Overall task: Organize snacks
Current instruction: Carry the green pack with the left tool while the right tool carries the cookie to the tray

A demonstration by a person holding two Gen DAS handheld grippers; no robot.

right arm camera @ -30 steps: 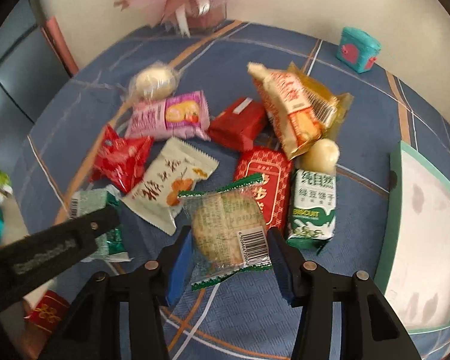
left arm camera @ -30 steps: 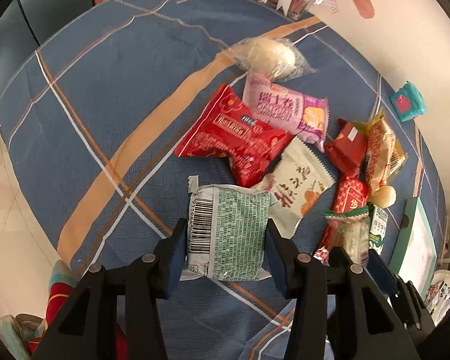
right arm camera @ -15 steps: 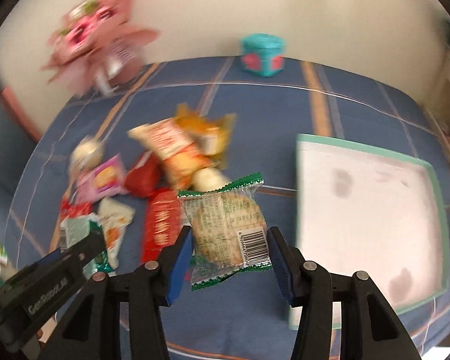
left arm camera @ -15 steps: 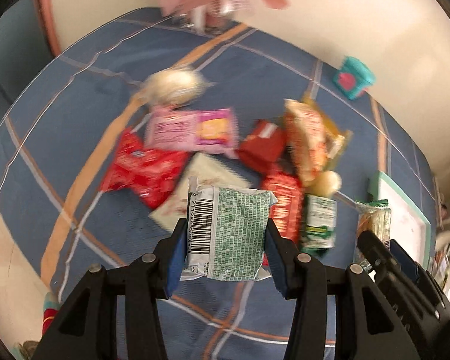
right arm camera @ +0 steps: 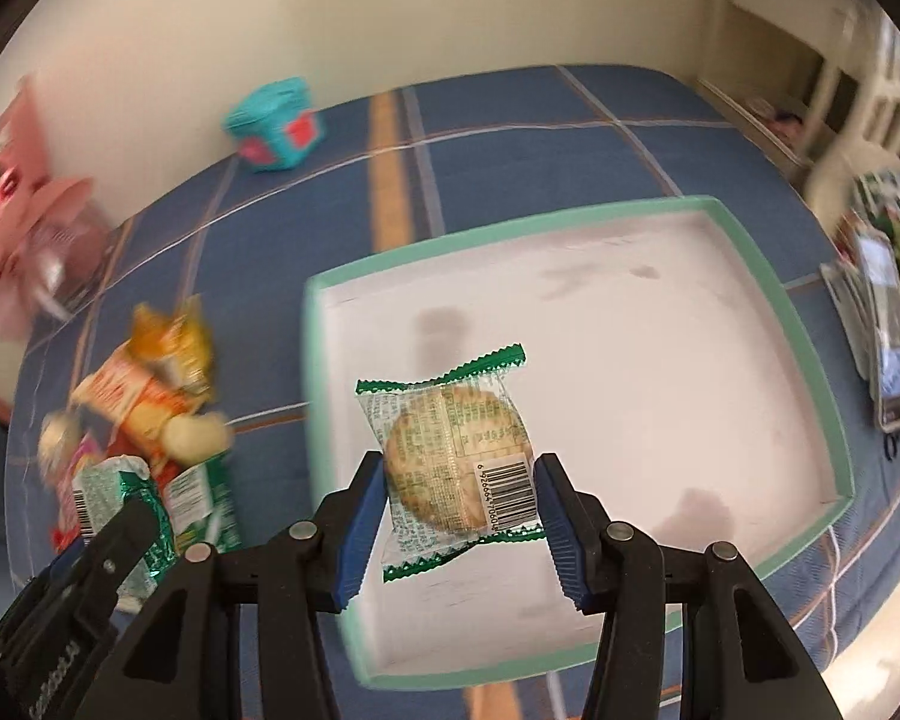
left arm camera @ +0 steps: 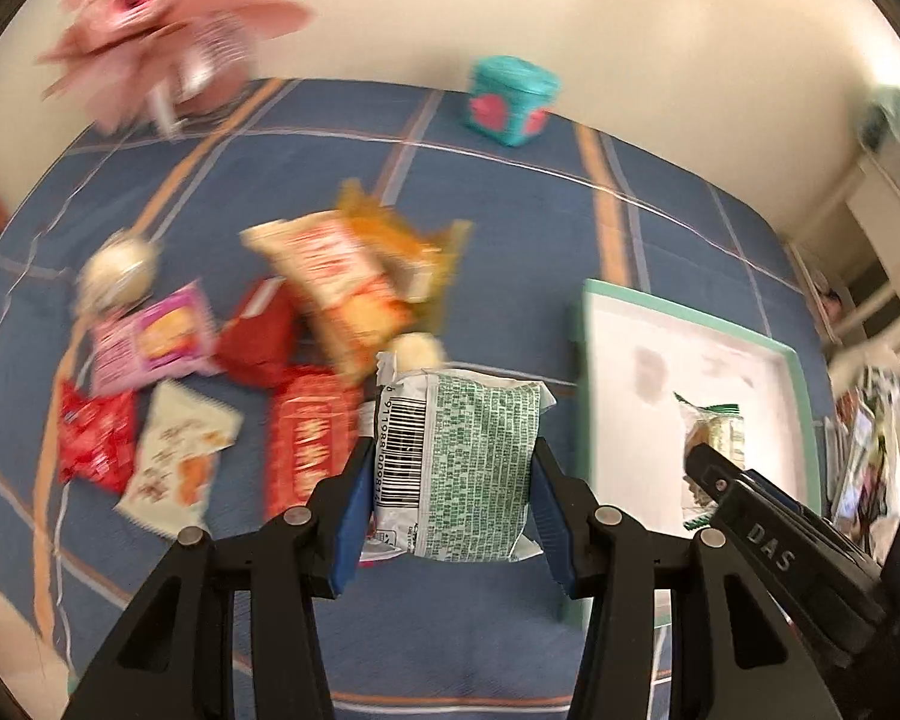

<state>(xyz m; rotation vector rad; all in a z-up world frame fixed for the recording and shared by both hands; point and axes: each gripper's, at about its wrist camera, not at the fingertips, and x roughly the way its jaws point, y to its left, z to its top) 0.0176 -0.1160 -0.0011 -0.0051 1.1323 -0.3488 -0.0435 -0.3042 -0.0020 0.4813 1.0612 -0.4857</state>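
A cream wall backs a surface spread with a blue plaid cloth (left arm camera: 510,222); whether a desk or a bed lies beneath cannot be told. Open cloth runs along the far edge, where only a teal box with red hearts (left arm camera: 510,99) and a blurred pink bouquet (left arm camera: 168,24) stand. A shallow tray with a mint-green rim (right arm camera: 810,372) lies to the right, its white floor bare and roomy; beyond its right edge sits a clutter of papers and a phone (right arm camera: 888,360). To the left of the tray lies a loose heap of snacks (left arm camera: 330,294), blurred, with red, pink, white and orange wrappers touching or overlapping.

Both tools point steeply downward. The left gripper (left arm camera: 450,504) has its jaws closed on the sides of a green-and-white printed packet (left arm camera: 468,468), held above the cloth just left of the tray's near-left corner. The right gripper (right arm camera: 459,510) has its jaws closed on a clear green-edged wrapper holding a round biscuit (right arm camera: 456,462), raised over the tray's left half. Each tool appears at the edge of the other's view.
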